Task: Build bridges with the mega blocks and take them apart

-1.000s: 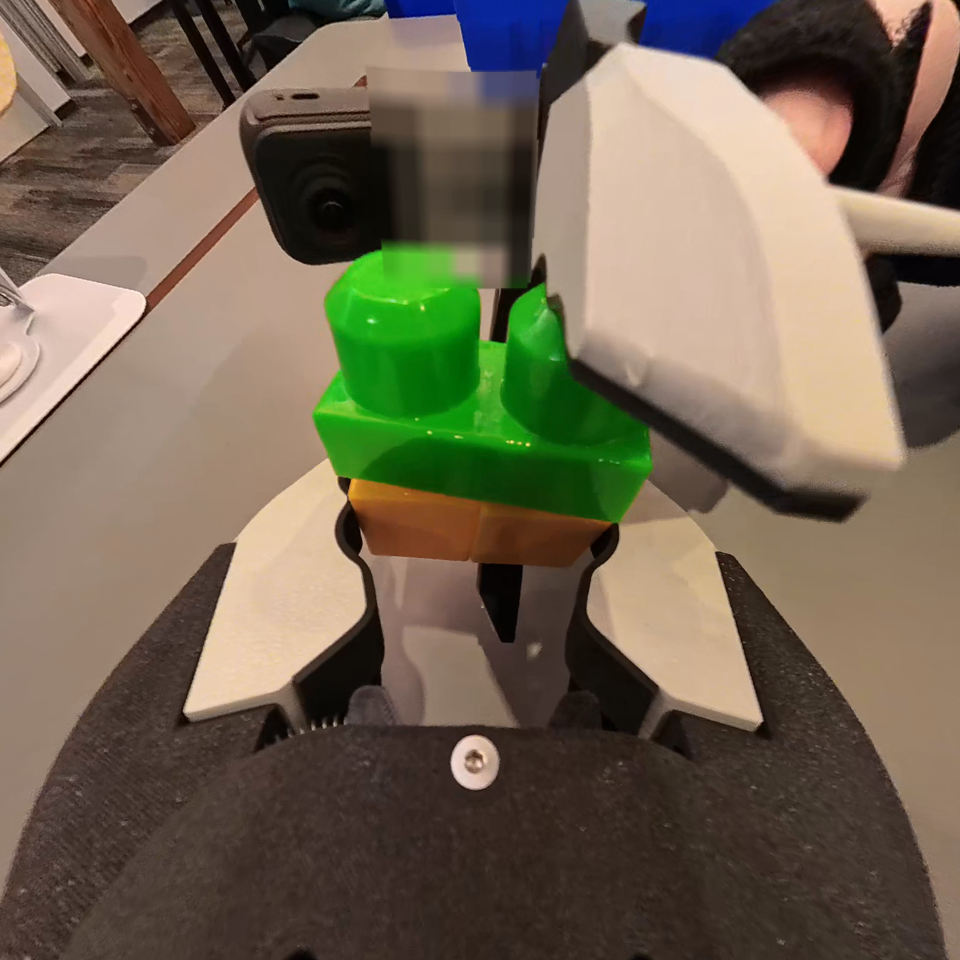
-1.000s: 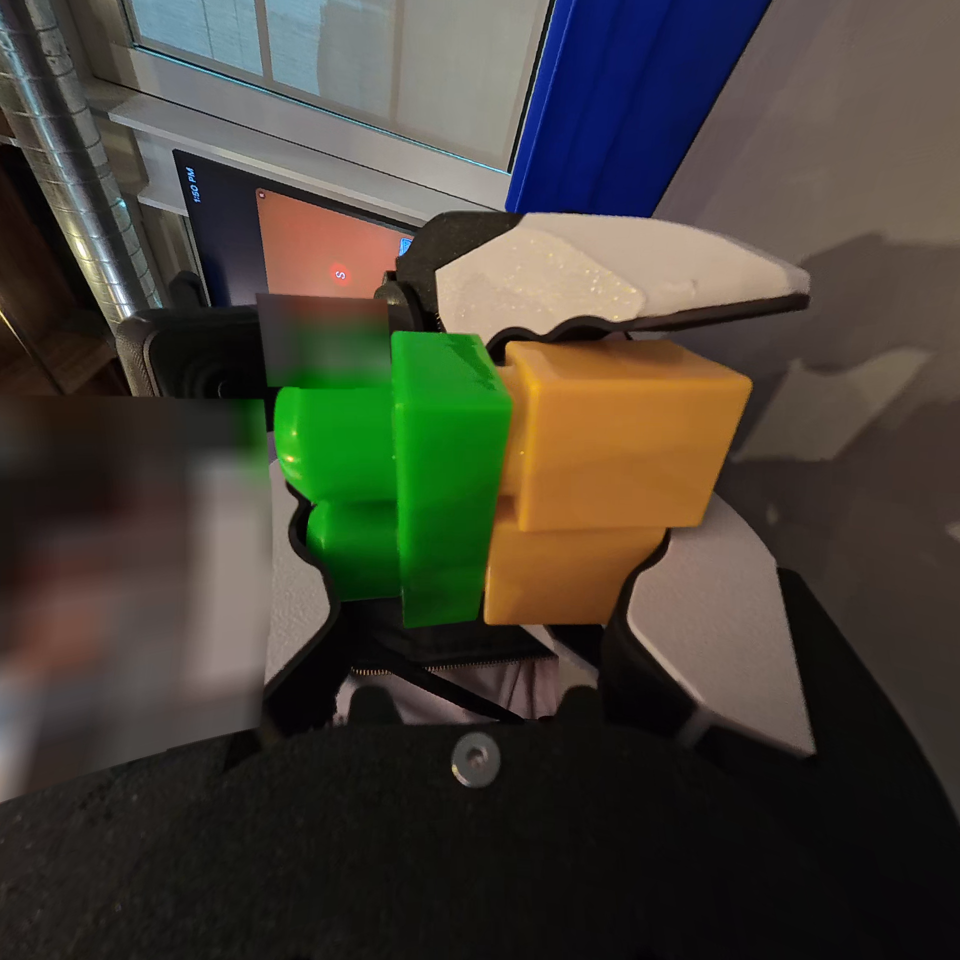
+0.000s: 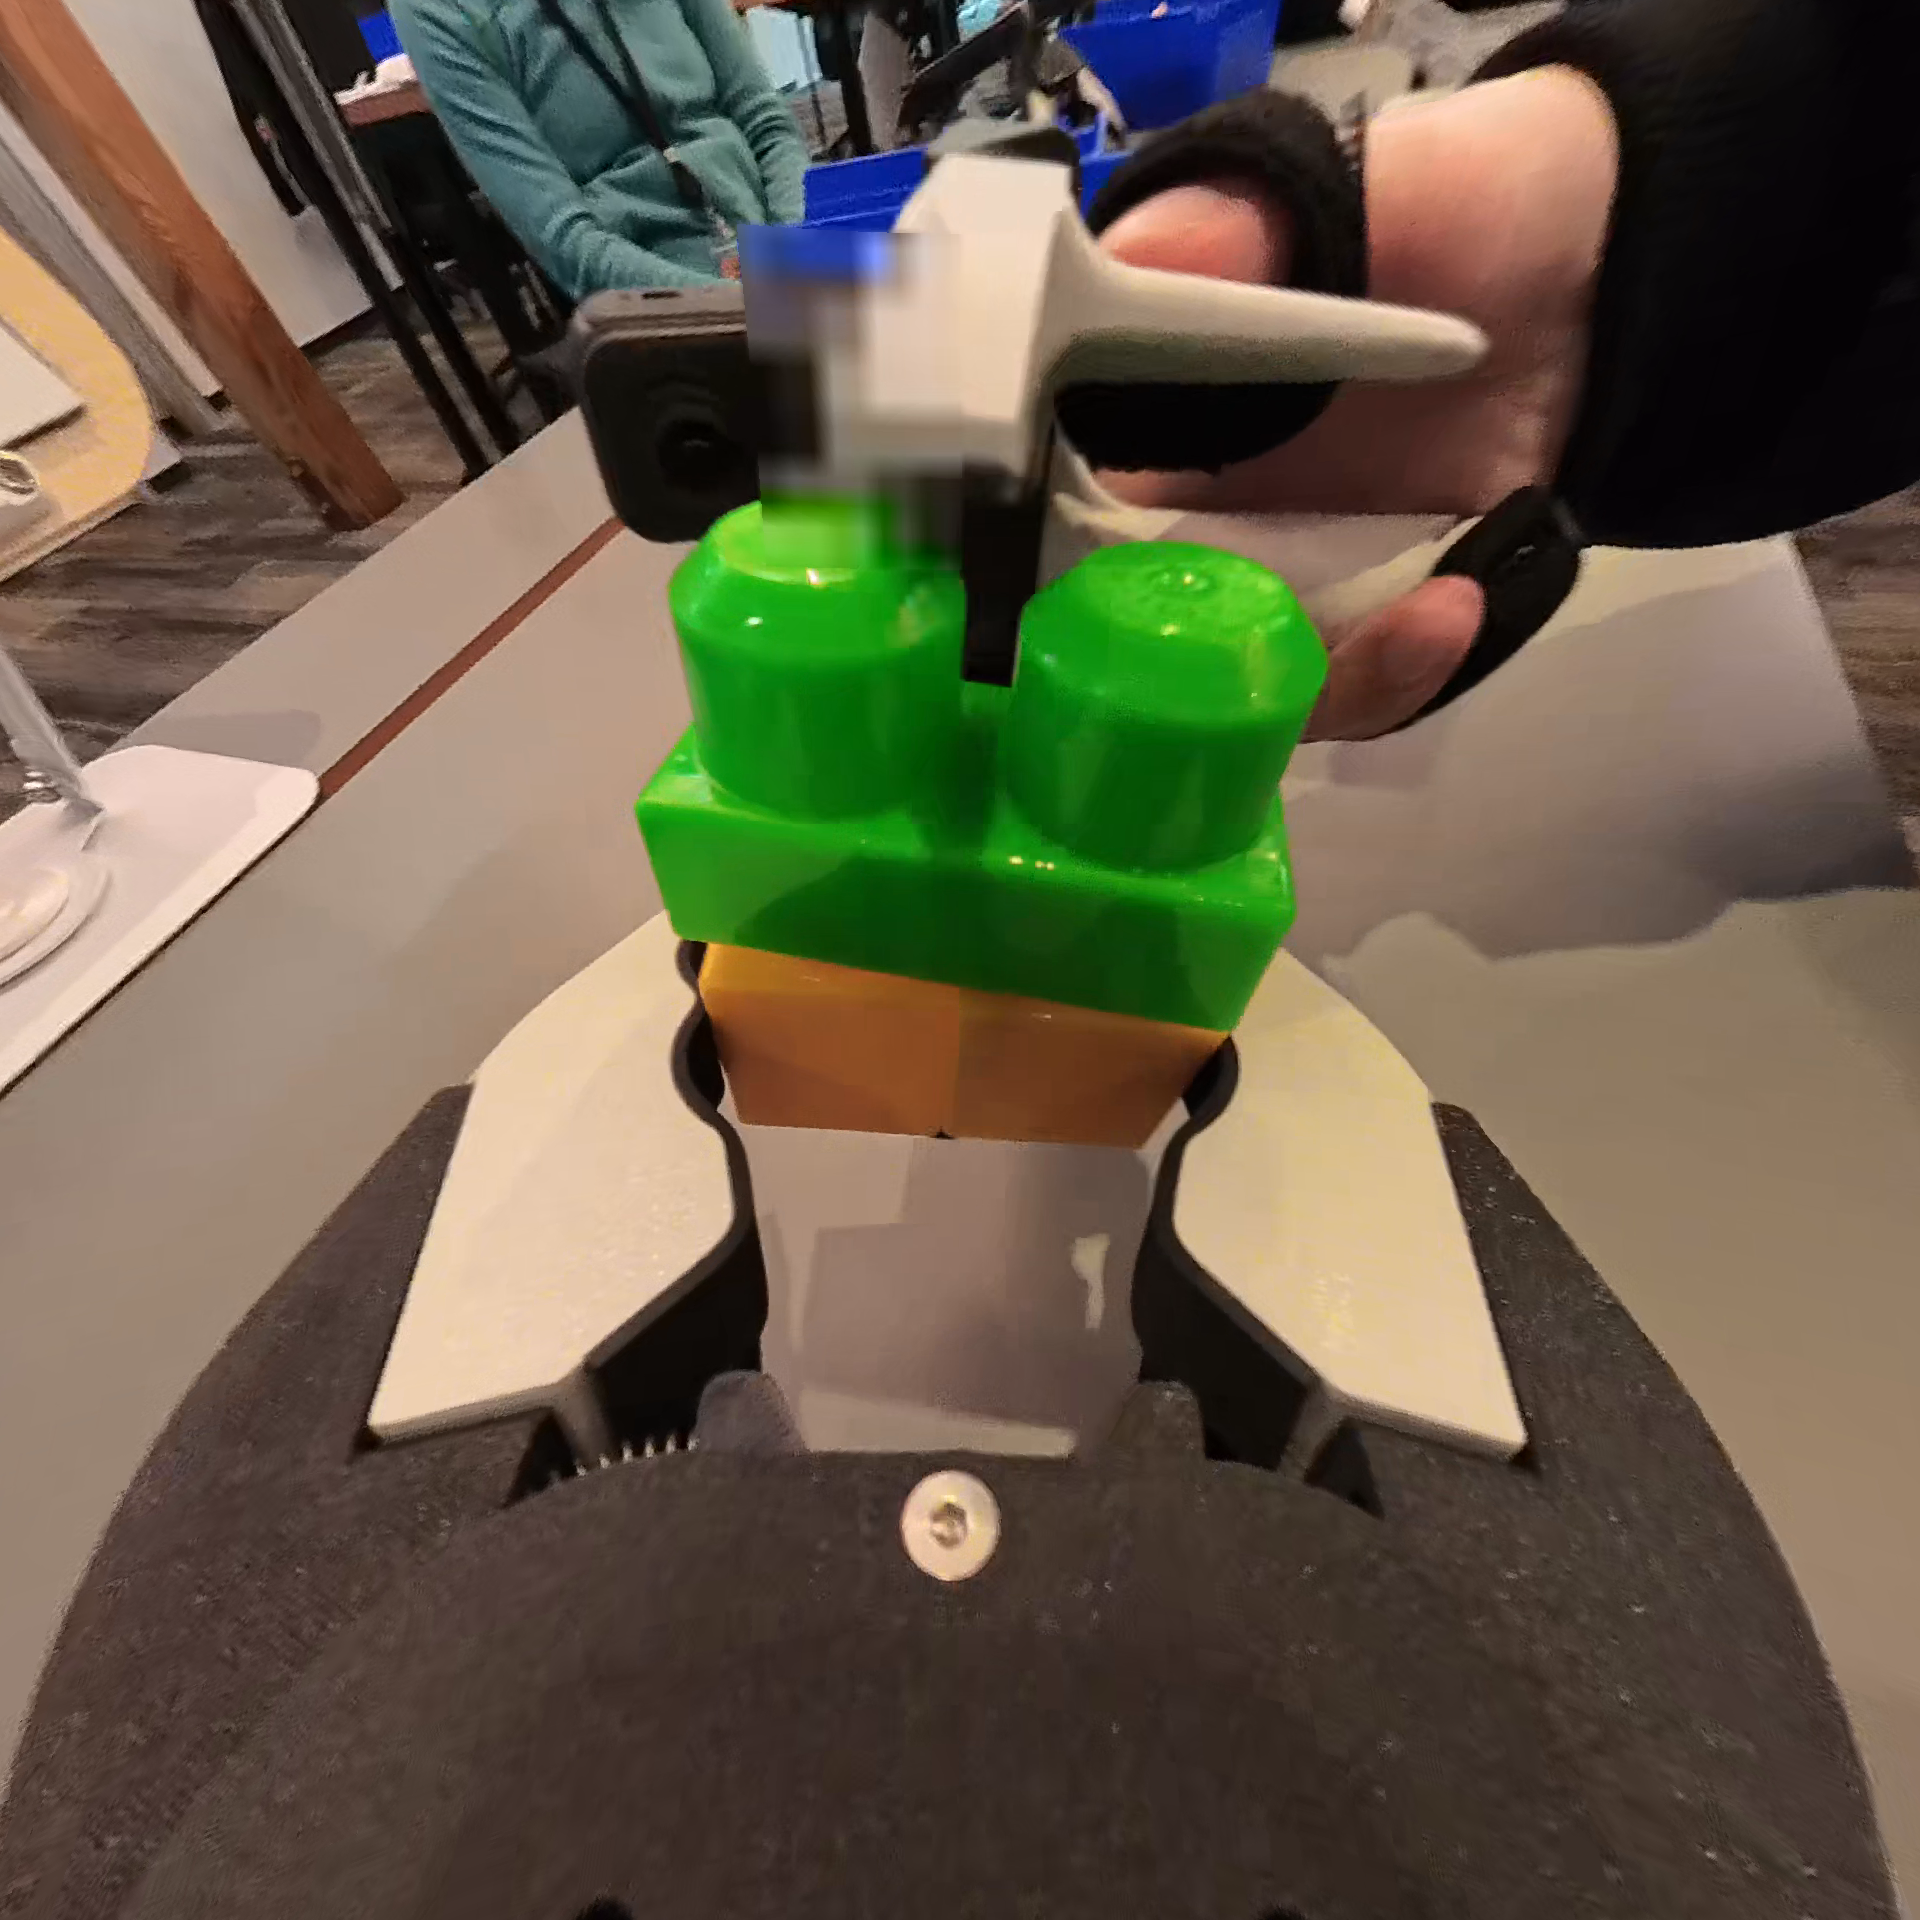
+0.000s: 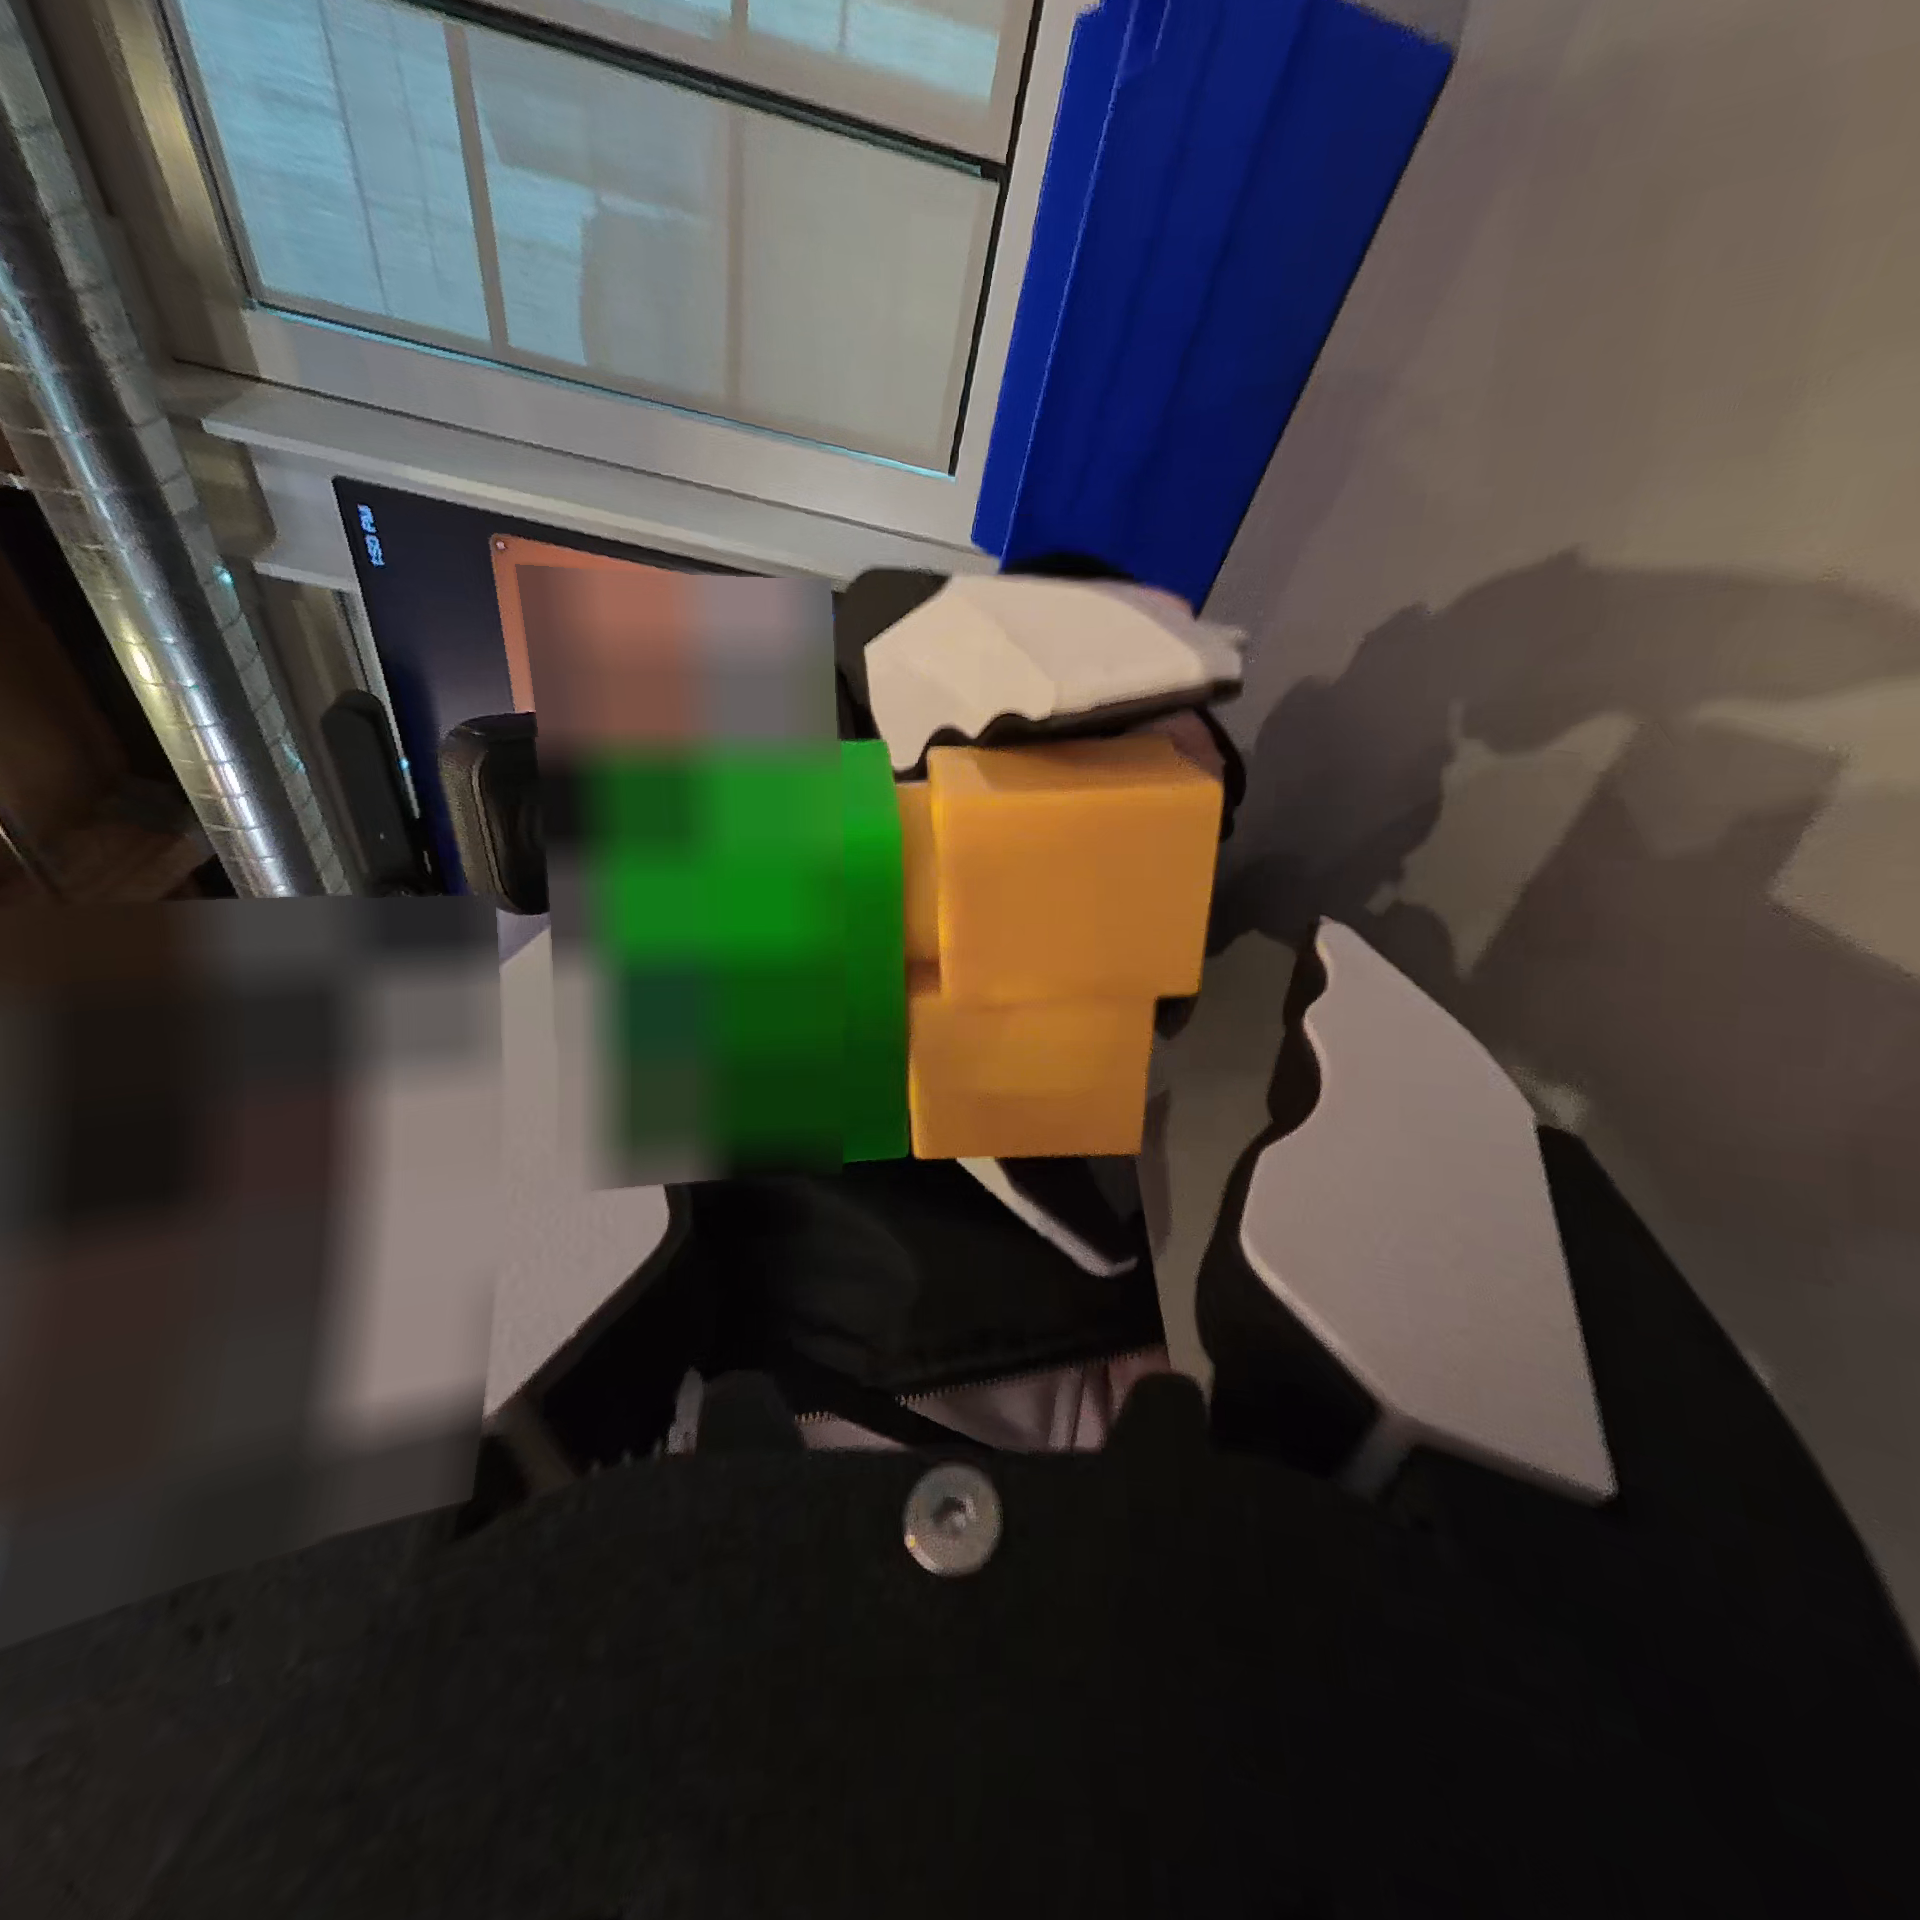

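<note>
A green two-stud block (image 3: 966,914) sits on two orange blocks (image 3: 935,1060) set side by side. My left gripper (image 3: 961,1039) is shut on the orange blocks and holds the stack above the table. In the right wrist view the stack lies sideways, the green block (image 4: 873,935) left of the orange blocks (image 4: 1060,883). My right gripper (image 4: 925,935) is open. Its right finger (image 4: 1403,1195) stands clear of the orange blocks and its left finger is partly hidden. In the left wrist view the right gripper (image 3: 987,582) is edge-on just behind the green studs, held by a gloved hand (image 3: 1507,312).
The grey table (image 3: 312,935) runs below and ahead. A white stand base (image 3: 156,831) sits at its left edge. Blue bins (image 3: 1143,62) and a seated person in a teal top (image 3: 603,135) are at the back. A blue bin (image 4: 1195,312) and a screen (image 4: 436,623) show in the right wrist view.
My right gripper has opened and drawn back from the stack, swinging from over the right green stud to behind the block. My left gripper still holds the orange blocks.
</note>
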The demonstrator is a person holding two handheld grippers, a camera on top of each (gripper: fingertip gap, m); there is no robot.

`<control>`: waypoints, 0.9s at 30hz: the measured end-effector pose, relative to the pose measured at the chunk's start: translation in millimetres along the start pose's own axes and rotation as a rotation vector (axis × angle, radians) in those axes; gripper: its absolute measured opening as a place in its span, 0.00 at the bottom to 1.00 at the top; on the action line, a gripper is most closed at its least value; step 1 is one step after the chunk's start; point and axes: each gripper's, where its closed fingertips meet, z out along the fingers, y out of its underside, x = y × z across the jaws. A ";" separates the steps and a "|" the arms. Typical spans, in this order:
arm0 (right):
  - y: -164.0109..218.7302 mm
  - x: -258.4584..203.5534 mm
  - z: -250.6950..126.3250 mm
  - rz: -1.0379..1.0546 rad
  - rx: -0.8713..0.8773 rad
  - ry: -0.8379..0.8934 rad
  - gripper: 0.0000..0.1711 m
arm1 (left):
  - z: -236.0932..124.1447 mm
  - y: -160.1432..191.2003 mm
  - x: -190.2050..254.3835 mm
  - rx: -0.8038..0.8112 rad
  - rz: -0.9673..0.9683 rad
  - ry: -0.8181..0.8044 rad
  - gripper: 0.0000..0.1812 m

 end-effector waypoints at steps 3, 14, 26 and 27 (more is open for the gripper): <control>-1.6 3.0 -3.5 0.004 0.012 0.036 0.74 | 0.3 0.4 7.1 0.019 -0.092 0.101 0.49; -3.3 -5.0 -11.3 0.078 0.094 0.105 0.73 | -30.9 -26.2 16.4 0.217 -0.208 0.339 0.49; -1.5 -12.8 9.4 0.053 0.090 0.124 0.72 | -12.4 -10.9 15.9 0.140 -0.152 0.250 0.49; -2.5 -13.4 9.8 0.057 0.091 0.116 0.68 | -11.4 -8.7 15.3 0.126 -0.142 0.241 0.49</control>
